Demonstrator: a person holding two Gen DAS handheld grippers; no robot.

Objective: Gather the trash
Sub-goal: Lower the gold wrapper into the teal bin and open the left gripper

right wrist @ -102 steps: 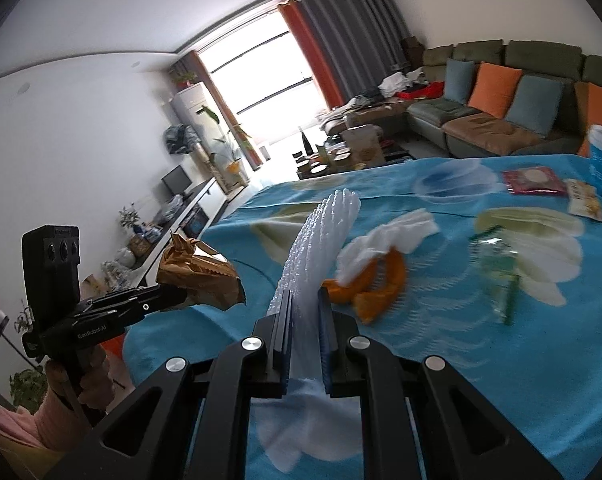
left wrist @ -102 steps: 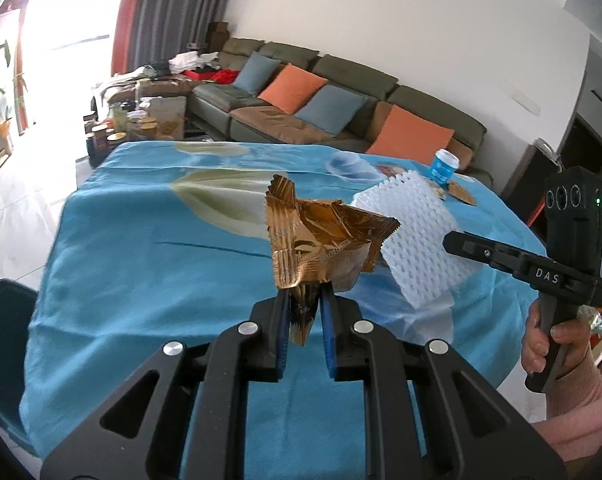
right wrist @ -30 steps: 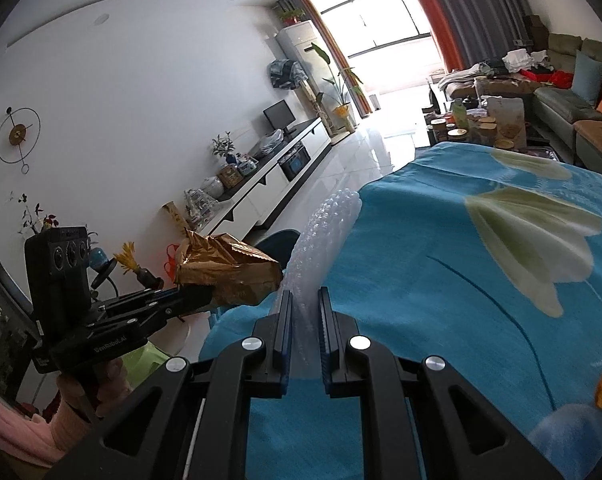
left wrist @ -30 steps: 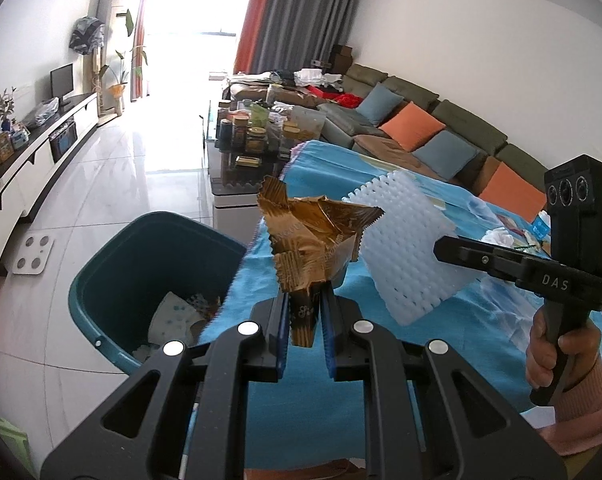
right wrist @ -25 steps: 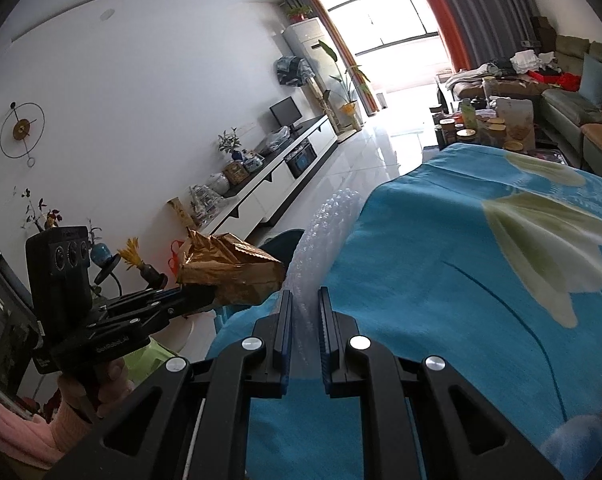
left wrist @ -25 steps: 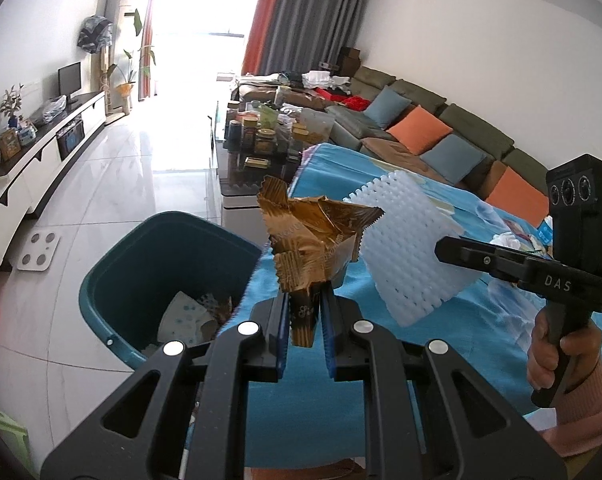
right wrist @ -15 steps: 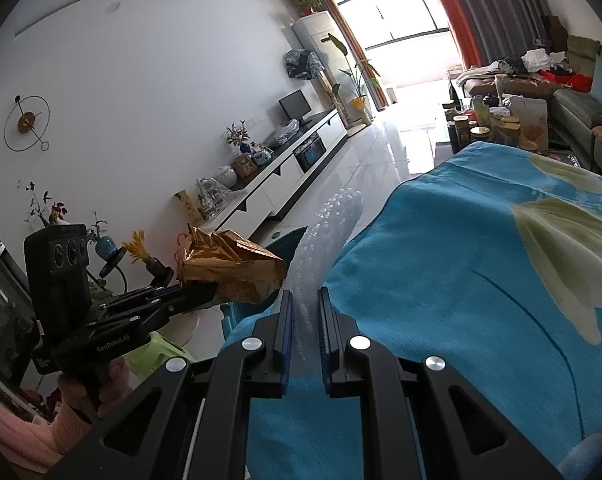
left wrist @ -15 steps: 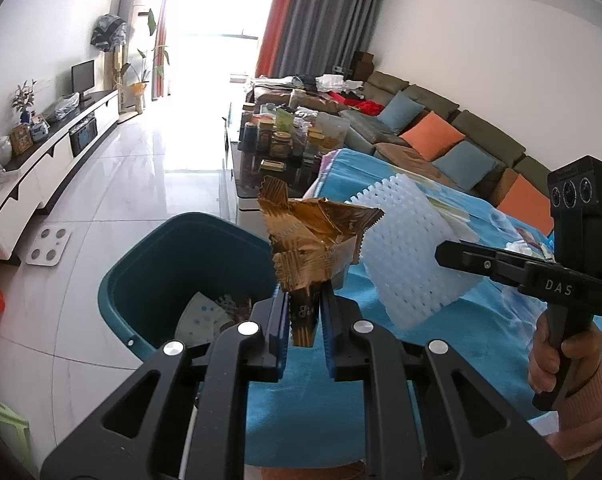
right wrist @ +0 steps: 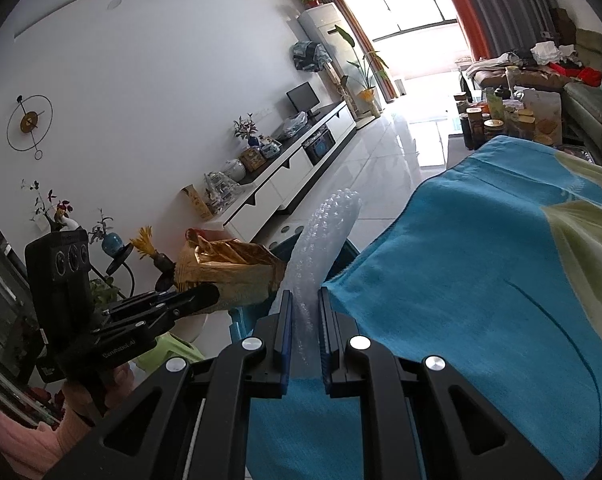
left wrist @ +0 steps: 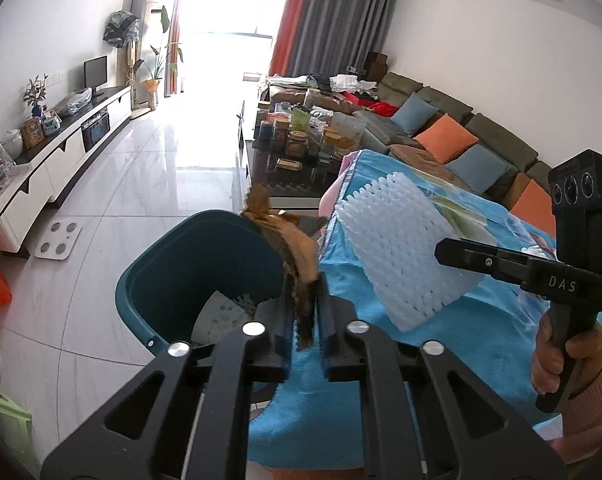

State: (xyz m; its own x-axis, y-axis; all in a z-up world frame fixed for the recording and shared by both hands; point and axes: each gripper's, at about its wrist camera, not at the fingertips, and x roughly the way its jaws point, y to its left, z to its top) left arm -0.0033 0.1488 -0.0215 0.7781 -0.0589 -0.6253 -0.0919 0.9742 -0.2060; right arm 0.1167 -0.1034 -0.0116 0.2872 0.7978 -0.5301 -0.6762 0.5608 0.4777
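Over the teal bin's [left wrist: 205,240] rim, both hand-held grippers clamp trash: left [left wrist: 304,312] gold wrapper [left wrist: 289,240], right [right wrist: 304,312] foam sheet [right wrist: 325,232].

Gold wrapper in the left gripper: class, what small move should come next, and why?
Probably open the left gripper so the gold wrapper drops. It is still pinched between the pads, and in the left wrist view it hangs over the open teal bin, which already holds trash.

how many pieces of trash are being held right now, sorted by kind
crinkled gold foil wrapper: 1, in the left tongs
white bumpy foam sheet: 1, in the right tongs
total: 2
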